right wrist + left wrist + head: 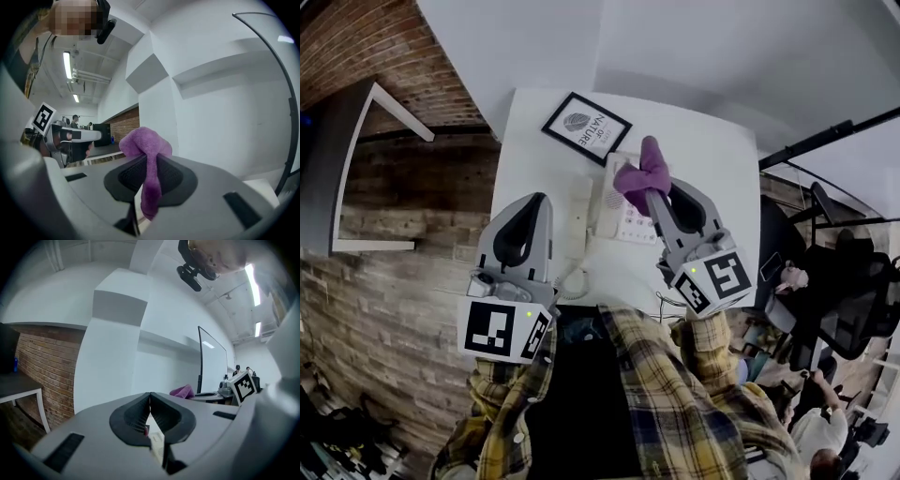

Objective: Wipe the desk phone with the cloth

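A white desk phone [623,220] sits on the white table [712,159], its handset [578,217] on the left side and a coiled cord near the front edge. My right gripper [654,192] is shut on a purple cloth [643,175], held just above the phone's keypad. In the right gripper view the purple cloth [146,159] hangs pinched between the jaws. My left gripper [540,199] is raised at the table's left edge beside the handset, jaws shut and holding nothing [150,397]. The purple cloth [183,391] shows far off in the left gripper view.
A black-framed picture [586,128] lies flat at the table's far left. A brick wall [384,234] stands left of the table, a dark desk [337,159] beyond it. Office chairs [834,281] and seated people are at the right.
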